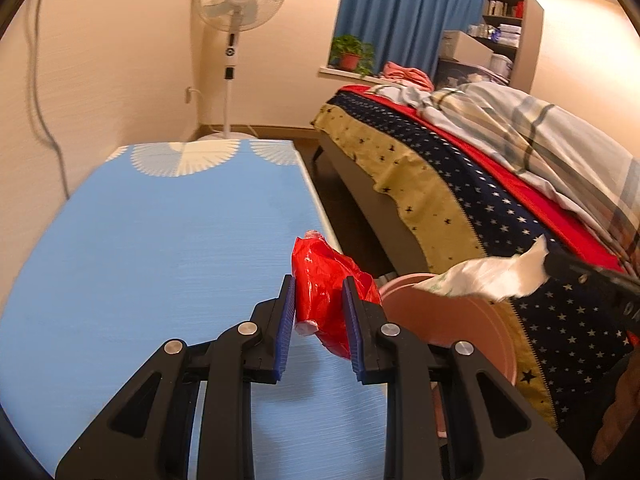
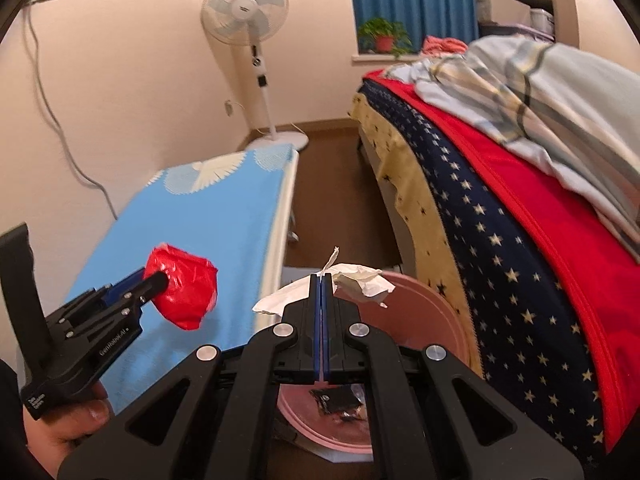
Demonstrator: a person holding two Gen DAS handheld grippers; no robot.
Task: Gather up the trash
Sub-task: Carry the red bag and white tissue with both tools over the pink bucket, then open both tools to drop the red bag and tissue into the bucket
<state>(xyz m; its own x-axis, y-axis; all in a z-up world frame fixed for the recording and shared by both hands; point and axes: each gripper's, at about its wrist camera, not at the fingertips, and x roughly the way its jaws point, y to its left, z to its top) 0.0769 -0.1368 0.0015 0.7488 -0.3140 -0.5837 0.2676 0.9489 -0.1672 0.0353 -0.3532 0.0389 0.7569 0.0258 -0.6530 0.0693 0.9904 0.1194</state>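
Covering the 9 o'clock side, the blue worktop [image 1: 160,240] faces the bed [image 1: 500,184] at 3 o'clock, the pink bin [image 2: 420,312] between them. Over the worktop's edge, the left hand-held gripper [image 1: 319,304] is clamped on a red plastic bag [image 1: 324,280]; the right hand-held gripper [image 2: 321,286], jaws together, pinches crumpled white paper [image 2: 362,282] above the bin.

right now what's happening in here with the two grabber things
A person is clearing trash with a pair of handheld tongs. The left tongs are clamped on a crumpled red plastic bag, held above the edge of the blue table. The right tongs are shut on a crumpled white paper, held over the pink bin beside the bed. Some dark scraps already lie in the bin.
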